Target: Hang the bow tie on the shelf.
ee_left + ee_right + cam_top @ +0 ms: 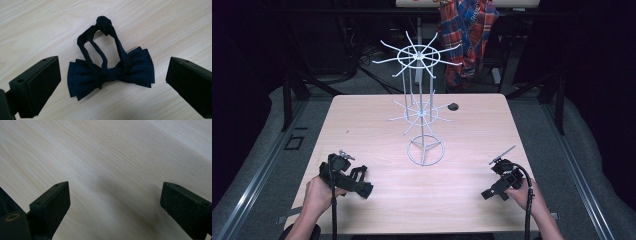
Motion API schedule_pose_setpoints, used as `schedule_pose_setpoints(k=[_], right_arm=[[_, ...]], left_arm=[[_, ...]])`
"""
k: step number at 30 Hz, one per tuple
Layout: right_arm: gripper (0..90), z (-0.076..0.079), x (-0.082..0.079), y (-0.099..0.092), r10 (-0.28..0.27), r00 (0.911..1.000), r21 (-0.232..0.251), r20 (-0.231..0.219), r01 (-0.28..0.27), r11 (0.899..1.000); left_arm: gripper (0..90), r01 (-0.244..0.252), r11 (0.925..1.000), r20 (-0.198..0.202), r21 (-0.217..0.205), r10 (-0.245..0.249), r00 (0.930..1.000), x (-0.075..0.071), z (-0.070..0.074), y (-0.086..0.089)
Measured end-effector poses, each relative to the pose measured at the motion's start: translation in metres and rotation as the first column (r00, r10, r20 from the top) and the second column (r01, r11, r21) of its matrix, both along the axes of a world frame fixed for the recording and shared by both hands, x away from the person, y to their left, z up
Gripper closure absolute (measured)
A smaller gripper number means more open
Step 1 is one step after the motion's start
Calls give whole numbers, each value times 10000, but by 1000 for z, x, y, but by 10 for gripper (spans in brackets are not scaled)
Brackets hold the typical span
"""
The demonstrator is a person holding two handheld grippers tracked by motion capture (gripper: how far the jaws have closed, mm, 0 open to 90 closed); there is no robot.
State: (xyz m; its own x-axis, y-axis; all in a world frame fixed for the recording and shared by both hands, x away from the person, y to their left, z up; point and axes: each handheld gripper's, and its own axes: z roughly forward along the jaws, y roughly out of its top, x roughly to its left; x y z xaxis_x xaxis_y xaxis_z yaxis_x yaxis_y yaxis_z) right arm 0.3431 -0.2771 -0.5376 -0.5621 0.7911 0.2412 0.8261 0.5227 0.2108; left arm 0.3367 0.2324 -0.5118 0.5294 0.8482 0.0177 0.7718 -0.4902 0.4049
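Tabletop (362,125): pale wood grain, square, with a small dark hole (453,106) near the far edge. A white wire rack (425,120) stands on its ring base at centre. A dark navy bow tie (110,72) lies flat on the near left part, strap looped away.

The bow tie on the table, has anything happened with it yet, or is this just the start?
Looks like the very start. Nothing hangs on the white wire rack. The dark bow tie lies flat on the table, between the open jaws of the left gripper but not pinched. The right gripper is open over bare wood. Gripping it, and perhaps hanging it, is still to do.
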Motion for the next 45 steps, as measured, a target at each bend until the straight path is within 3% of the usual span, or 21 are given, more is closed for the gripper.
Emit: schedule_pose_setpoints(k=[7,10,16,20,23,32,34,37,45], right_arm=[[89,0,-1,1,-69,10000,50,4,69,10000],[89,-1,-2,2,-144,9999,177,12,144,9997],[90,-2,-2,1,-135,9999,197,8,135,9997],[91,-2,-2,0,-171,9999,210,15,170,9996],[92,0,-2,-2,-10,10000,1,-46,10,10000],[95,-1,-3,-1,-97,9999,32,-50,97,9999],[95,-1,-3,-1,-51,10000,33,-82,51,10000],[94,-2,-3,-1,-83,9999,72,-71,83,9999],[94,-1,-3,-1,-46,10000,31,-60,47,10000]], left_arm=[[12,-139,9999,216,-70,140,9997,13,0,-4],[125,-179,9998,171,-54,180,9997,17,-1,-4],[237,-190,9993,156,-309,195,9997,21,0,-5],[411,188,9998,-240,-107,-190,9995,20,-3,-13],[481,283,9994,-649,184,-270,9975,18,-9,-18],[664,259,9996,-1489,132,-236,9886,21,-18,-15],[698,287,9995,-1523,149,-261,9880,21,-18,-15],[751,622,9965,-1541,557,-530,9866,19,-19,-21],[856,735,9962,-1415,466,-662,9877,18,-18,-20]])
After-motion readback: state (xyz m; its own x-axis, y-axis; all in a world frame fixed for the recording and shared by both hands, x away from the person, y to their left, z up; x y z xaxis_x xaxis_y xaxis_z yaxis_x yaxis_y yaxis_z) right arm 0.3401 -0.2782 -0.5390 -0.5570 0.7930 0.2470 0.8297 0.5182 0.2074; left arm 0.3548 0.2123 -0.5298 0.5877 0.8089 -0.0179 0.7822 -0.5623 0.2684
